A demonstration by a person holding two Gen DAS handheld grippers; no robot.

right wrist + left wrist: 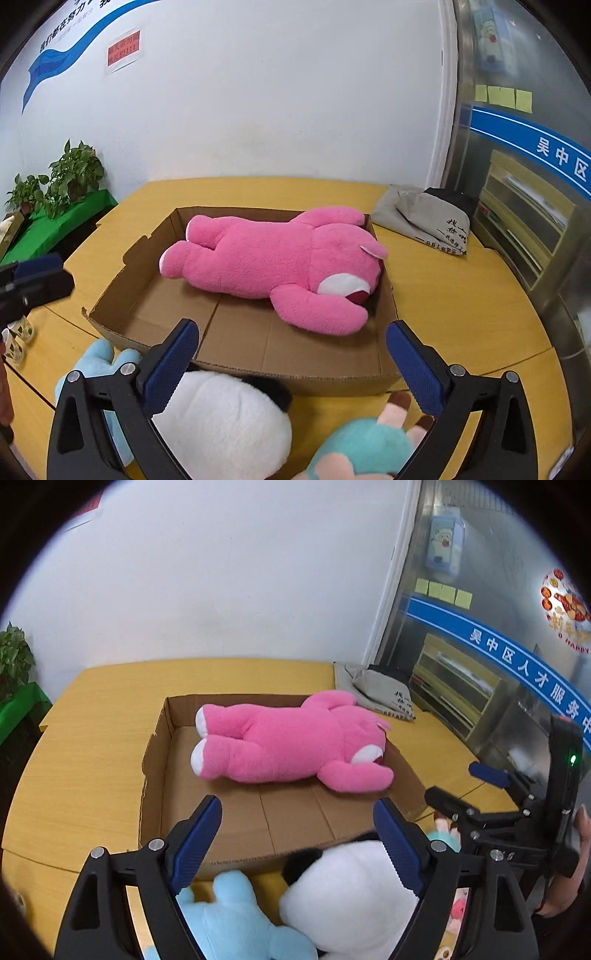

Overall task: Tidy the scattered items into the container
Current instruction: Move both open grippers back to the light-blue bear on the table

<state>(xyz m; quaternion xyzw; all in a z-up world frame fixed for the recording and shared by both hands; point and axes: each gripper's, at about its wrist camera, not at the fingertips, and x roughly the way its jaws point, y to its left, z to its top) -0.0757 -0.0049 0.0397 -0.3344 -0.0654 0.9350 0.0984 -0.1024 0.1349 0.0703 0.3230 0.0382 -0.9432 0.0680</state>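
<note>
Pink plush bear (pixel 291 746) lying on its side inside the shallow cardboard box (pixel 159 768), feet toward the box's left wall, head against the right wall, taking up the far half of the floor. Box sitting on the yellow wooden table (pixel 74 746). Left gripper (pixel 297 827) hovering over the box's near edge, jaws standing wide, nothing between the blue pads. Right gripper (pixel 291 350) likewise hanging over the near edge, jaws spread wide and empty; also showing at the right of the box in the left wrist view, with a hand (pixel 581 834) gripping its handle. Still waiting outside, just in front of the near wall: white plush with black ears (pixel 225 417) touching the wall, light blue plush (pixel 229 919) to its left, teal plush with pink limbs (pixel 369 446) to its right. Small pink toy (pixel 458 910) peeking out further right, too hidden for detail. Grey fabric bag (pixel 424 218) resting beyond the box's far right corner. Potted plants (pixel 70 177) standing off the table, far left of the box.
</note>
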